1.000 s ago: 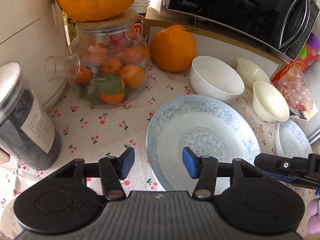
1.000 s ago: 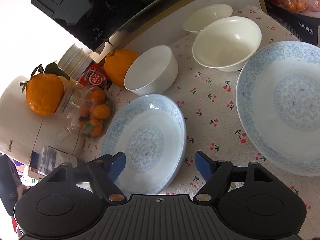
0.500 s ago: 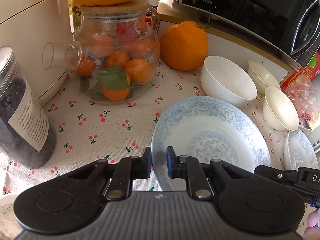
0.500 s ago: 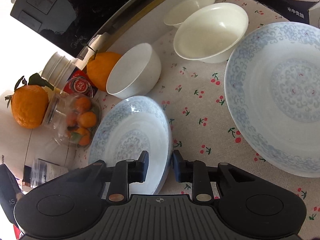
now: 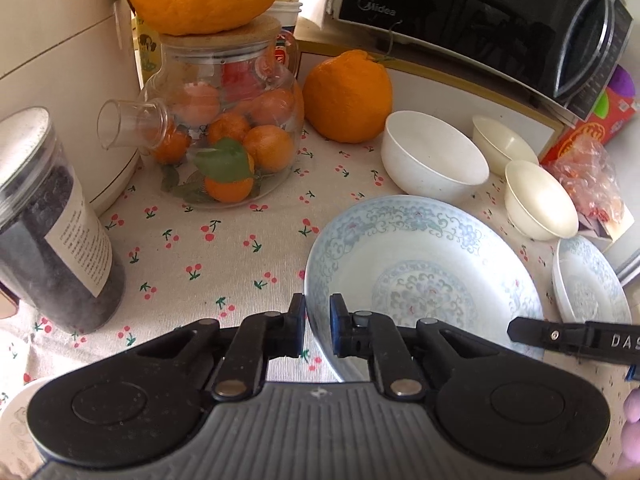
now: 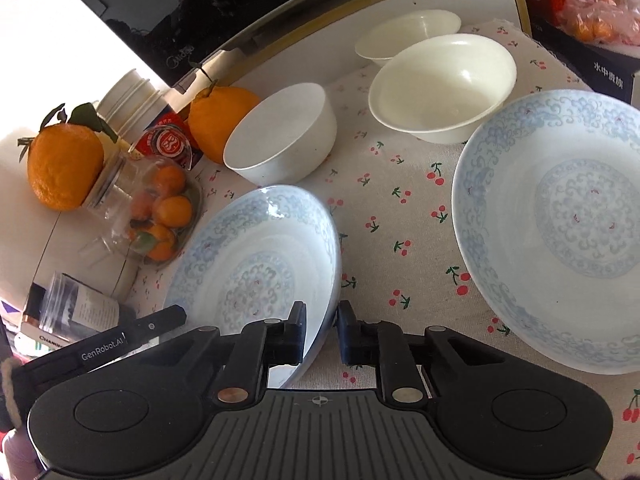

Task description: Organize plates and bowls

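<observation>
A blue-patterned plate [image 5: 420, 272] lies on the cherry-print cloth. My left gripper [image 5: 318, 328] is shut on its left rim. In the right wrist view the same plate [image 6: 260, 264] has its right rim between the pads of my right gripper [image 6: 320, 332], whose jaws are still closing and press on it. A second patterned plate [image 6: 560, 232] lies to the right, apart from the first. Behind them stand a white bowl [image 6: 280, 136] and two cream bowls [image 6: 440, 88] [image 6: 404, 32], all upright and with nothing in them.
A glass teapot of small oranges [image 5: 224, 140] with a big orange on its lid stands at the back left, another orange [image 5: 346, 96] beside it. A dark-filled jar [image 5: 52, 232] is at the left, a microwave [image 5: 480, 16] behind, a red snack bag [image 5: 588, 176] at the right.
Both grippers stood open around the plate's rim a second ago; each has since closed onto the rim. The hands have barely shifted.
</observation>
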The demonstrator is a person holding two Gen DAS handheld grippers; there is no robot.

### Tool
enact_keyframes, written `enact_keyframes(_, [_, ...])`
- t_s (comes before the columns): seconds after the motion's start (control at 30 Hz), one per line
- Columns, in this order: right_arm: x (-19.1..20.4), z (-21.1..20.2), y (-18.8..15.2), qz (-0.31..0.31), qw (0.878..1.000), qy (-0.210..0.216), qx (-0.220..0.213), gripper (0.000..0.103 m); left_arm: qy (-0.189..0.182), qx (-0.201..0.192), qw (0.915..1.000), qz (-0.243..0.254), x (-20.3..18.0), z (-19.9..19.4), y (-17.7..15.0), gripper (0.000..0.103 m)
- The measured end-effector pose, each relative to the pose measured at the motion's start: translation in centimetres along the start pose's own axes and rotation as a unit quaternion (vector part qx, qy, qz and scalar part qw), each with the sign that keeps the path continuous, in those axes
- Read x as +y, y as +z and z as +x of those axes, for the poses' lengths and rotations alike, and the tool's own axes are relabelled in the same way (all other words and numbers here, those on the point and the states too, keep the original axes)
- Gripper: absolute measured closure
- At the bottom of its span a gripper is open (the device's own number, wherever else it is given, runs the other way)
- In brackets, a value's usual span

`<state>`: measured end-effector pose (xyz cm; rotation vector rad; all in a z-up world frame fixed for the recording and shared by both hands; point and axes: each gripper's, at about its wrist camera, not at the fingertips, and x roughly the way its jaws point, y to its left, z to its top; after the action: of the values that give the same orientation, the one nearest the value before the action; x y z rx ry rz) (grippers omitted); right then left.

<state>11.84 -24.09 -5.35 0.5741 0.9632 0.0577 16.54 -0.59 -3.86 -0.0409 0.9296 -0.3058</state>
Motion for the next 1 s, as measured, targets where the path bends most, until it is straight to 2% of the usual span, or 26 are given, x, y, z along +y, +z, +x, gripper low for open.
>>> enact_keyframes(0.17, [0.7, -1.8, -0.5, -0.030, 1.000, -0.002, -0.003, 0.086, -0.003, -0.008, 0.9998, 0.018, -0.4, -1.7, -1.3, 0.092])
enact_keyframes(0.2, [0.7, -2.1, -0.7, -0.036, 0.999, -0.003, -0.002, 0.086, -0.009, -0.013, 0.9995, 0.025, -0.6, -2.1, -1.5, 0.101])
enact_keyframes(0.23, [0.7, -2.4, -0.8, -0.041, 0.999, -0.001, -0.001, 0.086, -0.042, -0.016, 0.9984, 0.033, -0.8, -2.7, -1.8, 0.103])
enact_keyframes(0.27, [0.7, -2.7, -1.1, -0.044, 0.999, 0.006, 0.002, 0.086, -0.060, -0.015, 0.9974, 0.038, -1.4, -3.1, -2.1, 0.103])
enact_keyframes(0.37, [1.2, -3.2, -1.8, -0.058, 0.998, 0.011, 0.012, 0.086, -0.044, -0.034, 0.9935, 0.099, -3.6, -4.2, -3.3, 0.102])
enact_keyframes(0.43, [1.2, -3.0, -2.4, -0.056, 0.998, 0.000, 0.022, 0.086, -0.043, -0.041, 0.9923, 0.108, -3.8, -4.4, -3.3, 0.099])
enact_keyframes(0.47, [1.0, -2.9, -2.7, -0.050, 0.998, -0.001, 0.029, 0.086, -0.040, -0.048, 0.9928, 0.102, -3.5, -4.5, -3.2, 0.093])
enact_keyframes(0.53, [0.4, -2.7, -3.1, -0.041, 0.998, -0.001, 0.038, 0.086, -0.020, -0.065, 0.9937, 0.089, -2.8, -4.6, -2.8, 0.070])
enact_keyframes(0.57, [0.2, -2.6, -3.1, -0.041, 0.998, -0.002, 0.040, 0.086, -0.010, -0.066, 0.9938, 0.089, -2.5, -4.4, -2.6, 0.046])
enact_keyframes(0.6, [0.1, -2.5, -3.2, -0.041, 0.998, -0.003, 0.043, 0.086, -0.001, -0.069, 0.9936, 0.089, -2.2, -4.2, -2.5, 0.031])
enact_keyframes(0.67, [0.0, -2.3, -3.3, -0.042, 0.998, -0.008, 0.048, 0.085, 0.010, -0.072, 0.9941, 0.080, -1.6, -3.8, -2.4, 0.026])
enact_keyframes(0.73, [0.1, -2.2, -3.3, -0.042, 0.998, -0.010, 0.046, 0.083, 0.009, -0.059, 0.9958, 0.070, -1.2, -2.8, -2.2, 0.017])
enact_keyframes(0.77, [0.1, -2.1, -3.2, -0.041, 0.998, -0.011, 0.045, 0.081, 0.012, -0.055, 0.9966, 0.060, -1.0, -2.5, -2.4, 0.009])
enact_keyframes(0.83, [0.1, -2.1, -2.9, -0.036, 0.999, -0.014, 0.035, 0.067, 0.018, -0.046, 0.9974, 0.052, -0.8, -1.9, -2.6, 0.005])
enact_keyframes(0.9, [-0.2, -2.0, -2.6, -0.025, 0.999, -0.017, 0.025, 0.041, 0.009, -0.027, 0.9980, 0.055, -0.8, -1.2, -2.4, 0.005])
enact_keyframes(1.0, [-0.6, -1.6, -2.4, -0.013, 1.000, -0.015, 0.018, 0.036, 0.002, 0.003, 0.9995, 0.031, -0.7, -0.2, -2.1, 0.005])
